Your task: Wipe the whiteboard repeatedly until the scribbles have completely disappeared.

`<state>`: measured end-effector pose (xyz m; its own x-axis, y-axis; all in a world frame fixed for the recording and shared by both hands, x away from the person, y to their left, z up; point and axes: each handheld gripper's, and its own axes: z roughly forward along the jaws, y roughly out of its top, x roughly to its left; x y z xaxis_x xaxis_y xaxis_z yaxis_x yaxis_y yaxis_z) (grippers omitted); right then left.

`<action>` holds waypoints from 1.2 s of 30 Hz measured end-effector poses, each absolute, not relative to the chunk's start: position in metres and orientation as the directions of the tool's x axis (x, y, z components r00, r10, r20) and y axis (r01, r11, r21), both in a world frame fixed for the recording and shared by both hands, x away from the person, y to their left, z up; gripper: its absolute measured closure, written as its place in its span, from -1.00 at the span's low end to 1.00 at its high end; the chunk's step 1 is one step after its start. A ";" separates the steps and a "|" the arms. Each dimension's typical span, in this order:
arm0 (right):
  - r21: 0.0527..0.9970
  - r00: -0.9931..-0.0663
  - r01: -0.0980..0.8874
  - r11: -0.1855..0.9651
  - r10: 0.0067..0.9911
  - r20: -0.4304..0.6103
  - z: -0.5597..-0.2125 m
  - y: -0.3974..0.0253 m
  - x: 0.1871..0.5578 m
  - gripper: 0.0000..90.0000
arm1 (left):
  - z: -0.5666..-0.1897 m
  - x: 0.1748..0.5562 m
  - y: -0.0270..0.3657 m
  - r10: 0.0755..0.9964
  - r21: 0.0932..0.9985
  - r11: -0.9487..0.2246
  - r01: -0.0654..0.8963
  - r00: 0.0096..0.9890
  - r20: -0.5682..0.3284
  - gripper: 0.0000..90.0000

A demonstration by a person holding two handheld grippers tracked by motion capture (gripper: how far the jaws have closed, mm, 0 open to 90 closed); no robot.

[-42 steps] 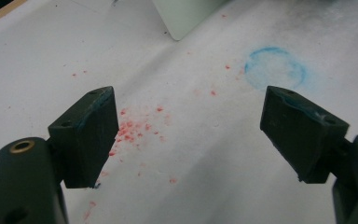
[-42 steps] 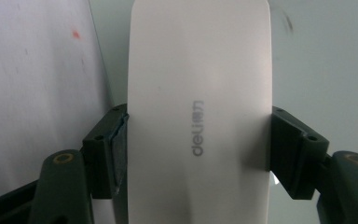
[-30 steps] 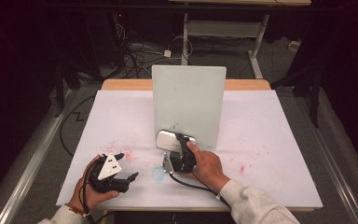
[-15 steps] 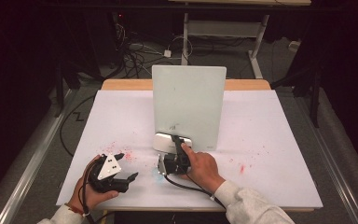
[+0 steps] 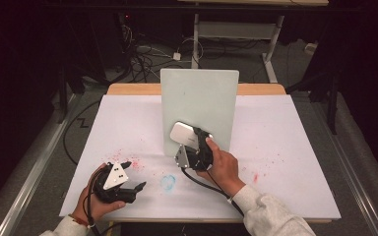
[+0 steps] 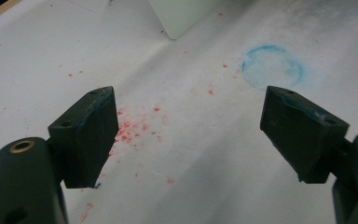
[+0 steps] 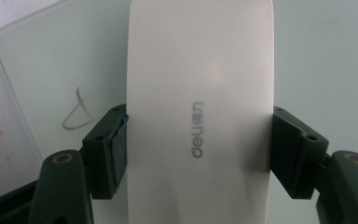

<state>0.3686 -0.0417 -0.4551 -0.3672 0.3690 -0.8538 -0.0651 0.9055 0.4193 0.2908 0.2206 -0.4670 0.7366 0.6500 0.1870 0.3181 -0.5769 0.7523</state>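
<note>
Left hand-held gripper sits at the lower left of the frame, jaws spread wide over red specks on the white surface, holding nothing. Just right, a blue ring mark. Right hand-held gripper, mid-frame, clamps a white eraser against the upright board.

White eraser clamped in right tool, against upright board.

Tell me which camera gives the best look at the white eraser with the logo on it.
The right gripper view: the eraser is close up, logo readable, clamped between both jaws. The high view shows it small against the whiteboard. The left gripper view looks at stained paper instead.
</note>
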 end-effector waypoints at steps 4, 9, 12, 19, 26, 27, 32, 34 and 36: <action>0.431 -0.364 -0.075 0.899 0.378 -0.851 -0.457 -0.034 0.369 -0.31 | -0.467 0.292 0.220 0.645 0.753 -0.582 0.307 0.738 0.198 -0.58; 0.361 -0.395 -0.100 0.927 0.296 -0.870 -0.478 -0.024 0.361 -0.31 | -0.467 0.291 0.220 0.645 0.754 -0.579 0.310 0.739 0.191 -0.58; 0.333 -0.407 -0.099 0.938 0.267 -0.873 -0.481 -0.030 0.360 -0.31 | -0.467 0.290 0.220 0.648 0.751 -0.578 0.319 0.739 0.186 -0.58; 0.452 -0.351 -0.047 0.891 0.409 -0.842 -0.443 -0.055 0.372 -0.31 | -0.467 0.291 0.220 0.646 0.752 -0.581 0.311 0.739 0.194 -0.58; 0.448 -0.369 -0.044 0.893 0.402 -0.838 -0.448 -0.057 0.371 -0.31 | -0.468 0.291 0.220 0.646 0.749 -0.579 0.322 0.741 0.181 -0.58; 0.425 -0.367 -0.055 0.904 0.377 -0.850 -0.453 -0.054 0.369 -0.31 | -0.467 0.291 0.220 0.646 0.749 -0.579 0.321 0.741 0.182 -0.58; 0.329 -0.400 -0.093 0.940 0.267 -0.877 -0.478 -0.045 0.360 -0.32 | -0.468 0.291 0.219 0.644 0.746 -0.583 0.322 0.743 0.183 -0.58; 0.315 -0.405 -0.098 0.944 0.251 -0.879 -0.484 -0.044 0.358 -0.32 | -0.467 0.292 0.220 0.647 0.750 -0.574 0.329 0.743 0.169 -0.58; 0.296 -0.408 -0.104 0.950 0.231 -0.883 -0.489 -0.044 0.356 -0.32 | -0.467 0.292 0.220 0.649 0.754 -0.569 0.327 0.742 0.168 -0.58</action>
<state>0.3559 -0.0436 -0.4885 -0.4080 0.2307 -0.8834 -0.1038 0.9496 0.2959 0.2921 0.2201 -0.4666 0.7422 0.6488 0.1676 0.3273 -0.5693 0.7542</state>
